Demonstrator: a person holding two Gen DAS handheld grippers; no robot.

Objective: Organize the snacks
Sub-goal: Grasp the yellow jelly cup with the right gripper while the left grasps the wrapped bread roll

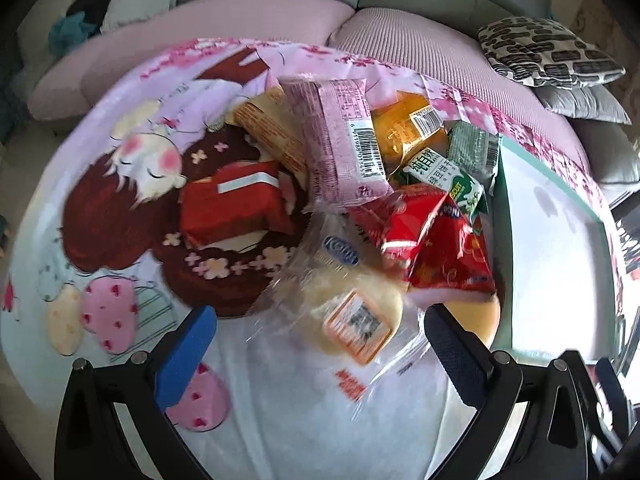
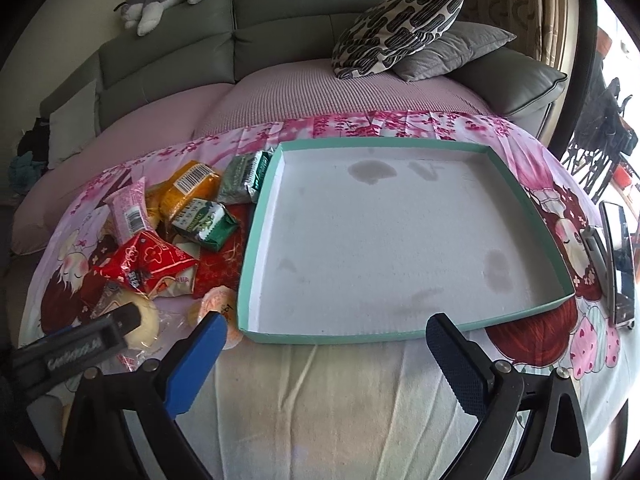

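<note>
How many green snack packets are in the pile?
2: a dark green packet against the tray at its far-left corner, and a green-and-white packet just in front of it. Others may be buried.

The left gripper (image 1: 320,336) hangs over the cartoon-printed cloth (image 1: 120,200) with its jaws spread wide, a clear-wrapped pale bun (image 1: 352,308) lying between them, apparently untouched, though blur makes that hard to judge. Beyond the bun a heap of snacks sits toward the cloth's far edge: a pink packet (image 1: 344,140), orange packets (image 1: 404,136), green packets (image 1: 448,176) and red packets (image 1: 436,244). A teal-rimmed tray (image 1: 505,208) lies just beside the heap, along the cloth's right edge.
</note>
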